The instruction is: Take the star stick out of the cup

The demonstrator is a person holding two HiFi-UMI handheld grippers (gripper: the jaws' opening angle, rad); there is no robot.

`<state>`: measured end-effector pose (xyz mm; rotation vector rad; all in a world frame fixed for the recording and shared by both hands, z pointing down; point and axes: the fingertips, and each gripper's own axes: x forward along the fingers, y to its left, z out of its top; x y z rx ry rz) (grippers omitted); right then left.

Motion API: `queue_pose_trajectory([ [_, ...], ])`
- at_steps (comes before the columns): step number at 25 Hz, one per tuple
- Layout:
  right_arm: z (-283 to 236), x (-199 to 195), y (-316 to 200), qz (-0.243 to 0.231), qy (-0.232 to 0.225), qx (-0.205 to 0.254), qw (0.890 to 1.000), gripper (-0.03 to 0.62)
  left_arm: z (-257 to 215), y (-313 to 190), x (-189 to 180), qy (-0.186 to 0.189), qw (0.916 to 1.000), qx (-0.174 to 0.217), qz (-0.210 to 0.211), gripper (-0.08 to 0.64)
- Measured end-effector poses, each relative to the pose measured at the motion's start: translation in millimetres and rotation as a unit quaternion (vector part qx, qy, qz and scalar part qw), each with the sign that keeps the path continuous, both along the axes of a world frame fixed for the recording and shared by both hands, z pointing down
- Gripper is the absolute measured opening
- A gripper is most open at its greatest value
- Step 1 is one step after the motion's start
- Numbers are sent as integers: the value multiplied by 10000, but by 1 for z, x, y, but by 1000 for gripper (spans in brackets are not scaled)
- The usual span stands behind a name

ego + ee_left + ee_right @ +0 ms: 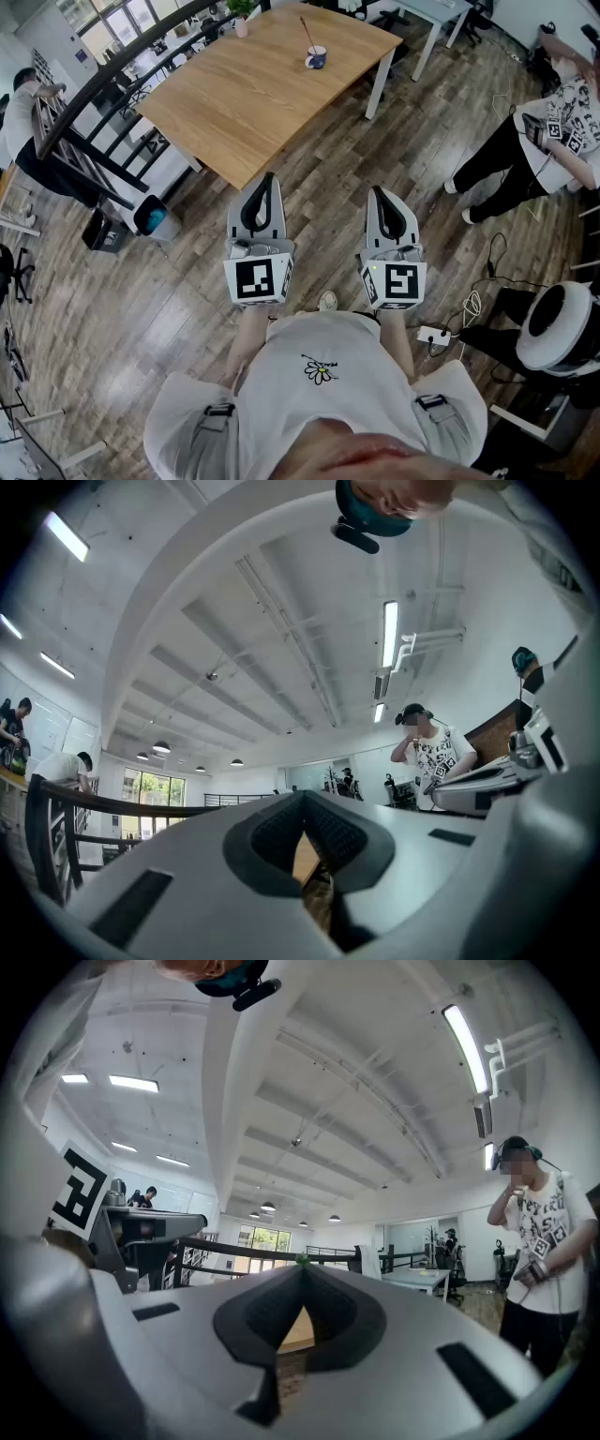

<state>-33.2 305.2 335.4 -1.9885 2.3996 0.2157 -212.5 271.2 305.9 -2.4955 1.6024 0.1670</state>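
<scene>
Star stick (pixel 307 34) leans in the cup (pixel 317 59) at the far end of the bench (pixel 253 94), well apart from both tools. The person's forearms (pixel 249 330) reach forward from the torso, side by side, pointing at the bench. Left tool (pixel 265 180) has its jaws pressed together with nothing between them. Right tool (pixel 379 194) is the same: jaws together, empty, touching nothing.

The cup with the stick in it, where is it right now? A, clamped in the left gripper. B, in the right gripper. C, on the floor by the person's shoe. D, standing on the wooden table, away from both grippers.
D: the cup stands on the wooden table, beyond the left gripper and right gripper, both shut and empty.
</scene>
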Motion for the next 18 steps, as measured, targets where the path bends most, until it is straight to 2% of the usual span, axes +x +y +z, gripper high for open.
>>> queue_pose_trajectory([
  [9, -2, 11, -4, -21, -46, 69, 10000, 6, 1, -6, 9, 25, 10000, 45, -5, 15],
  [13, 2, 10, -7, -368, -277, 26, 9989, 8, 6, -10, 14, 62, 10000, -45, -3, 15],
  [18, 10, 21, -11, -392, -384, -4, 9985, 8, 9, -16, 20, 35, 10000, -20, -49, 15],
])
